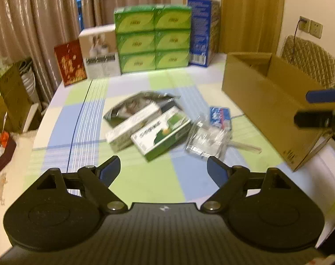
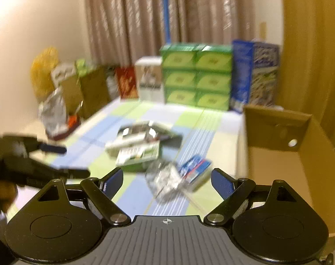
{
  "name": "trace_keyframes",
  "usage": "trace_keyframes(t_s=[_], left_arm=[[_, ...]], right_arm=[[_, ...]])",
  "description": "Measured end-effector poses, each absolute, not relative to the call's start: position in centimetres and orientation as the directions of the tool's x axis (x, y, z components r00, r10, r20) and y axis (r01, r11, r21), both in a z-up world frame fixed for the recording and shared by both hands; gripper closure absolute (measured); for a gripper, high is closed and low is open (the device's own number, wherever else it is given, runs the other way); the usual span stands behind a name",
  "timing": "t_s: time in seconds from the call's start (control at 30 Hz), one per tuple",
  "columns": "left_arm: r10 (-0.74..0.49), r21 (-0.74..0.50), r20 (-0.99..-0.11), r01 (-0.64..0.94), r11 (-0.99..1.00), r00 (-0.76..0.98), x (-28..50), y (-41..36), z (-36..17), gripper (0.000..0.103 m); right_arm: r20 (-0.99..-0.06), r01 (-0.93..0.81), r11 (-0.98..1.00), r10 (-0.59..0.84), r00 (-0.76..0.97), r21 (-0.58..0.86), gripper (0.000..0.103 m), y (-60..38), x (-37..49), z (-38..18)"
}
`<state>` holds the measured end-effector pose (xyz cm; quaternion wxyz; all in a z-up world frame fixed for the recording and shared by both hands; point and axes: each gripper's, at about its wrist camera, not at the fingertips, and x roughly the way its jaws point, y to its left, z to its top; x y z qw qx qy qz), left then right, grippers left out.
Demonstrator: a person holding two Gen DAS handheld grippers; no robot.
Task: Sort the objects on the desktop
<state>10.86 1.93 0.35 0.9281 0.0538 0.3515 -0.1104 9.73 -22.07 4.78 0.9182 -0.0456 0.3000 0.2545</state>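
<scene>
Both claws stand wide apart and grip nothing. Seen from its own wrist camera, the left claw [image 1: 163,167] is matte black plastic with round pivot discs, steel rivets and blue pads on the fingertips [image 1: 110,169], hanging above the bench [image 1: 63,130], whose cloth is a soft check of pale blue, green and cream with thin white stripes. The right claw [image 2: 167,180] is of the same build and hovers over the near edge of the same cloth.

The things to sort lie in a loose heap at mid-bench. A glossy, crinkled foil pouch [image 1: 132,106] lies furthest back, with a long white carton [image 1: 132,125] resting on it. Touching that carton on the right is a green and white carton [image 1: 161,132], rectangular and lying flat at an angle. Just right of it sits a crumpled clear plastic packet [image 1: 208,139], shiny and shapeless, and behind that a small blue and red packet [image 1: 220,117].

An open brown cardboard box [image 1: 271,101], plain and matte, stands on the right side of the bench, apart from the heap. Along the far edge stands a stack of glossy green boxes [image 1: 153,39], six faces showing, with a tall blue box [image 1: 200,33] to its right and a white box [image 1: 100,53] and a red box [image 1: 70,63] to its left. Pleated, sheeny curtains [image 1: 30,22] hang behind.
</scene>
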Motion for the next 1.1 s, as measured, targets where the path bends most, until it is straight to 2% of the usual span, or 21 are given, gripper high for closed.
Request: trace_keyframes(t_s=[0.1,0.23,0.33,0.4,0.57,0.83,0.97,1.1], left_arm=[[-0.176,0.004,-0.680,0.243,0.970,0.712,11.6,2.7,-1.5,0.020],[-0.190,-0.005,-0.686,0.256,0.967,0.703,12.5,3.0,-3.5,0.020],[-0.172,0.004,-0.694,0.243,0.970,0.699,13.3,2.9,-4.6,0.020],[-0.186,-0.014,-0.703,0.247,0.969,0.687,13.9,2.9,-5.1,0.020],[-0.227,-0.038,-0.699,0.282,0.959,0.678,15.1,2.1,-5.3,0.020],[-0.268,-0.072,-0.719,0.315,0.946,0.641,16.9,1.1,-5.8,0.020],[-0.268,-0.071,-0.717,0.315,0.947,0.644,17.0,1.0,-5.5,0.019],[-0.266,-0.074,-0.722,0.312,0.947,0.639,17.0,0.9,-5.6,0.019]], right_arm=[[-0.615,-0.521,0.853,0.422,0.666,0.021,0.030,-20.5,10.5,1.8],[-0.655,-0.524,0.851,0.379,0.654,-0.031,0.037,-19.6,11.9,-1.2],[-0.669,-0.538,0.833,0.329,0.667,-0.126,0.041,-18.8,12.9,-3.0],[-0.677,-0.551,0.815,0.304,0.670,-0.178,0.049,-18.5,13.4,-4.1],[-0.726,-0.541,0.824,0.266,0.634,-0.170,0.061,-18.3,16.2,-6.3],[-0.756,-0.504,0.855,0.250,0.606,-0.121,0.064,-18.2,19.5,-7.6],[-0.765,-0.516,0.845,0.238,0.599,-0.141,0.065,-17.8,20.2,-8.2],[-0.784,-0.507,0.856,0.244,0.571,-0.103,0.072,-18.1,20.8,-8.7]])
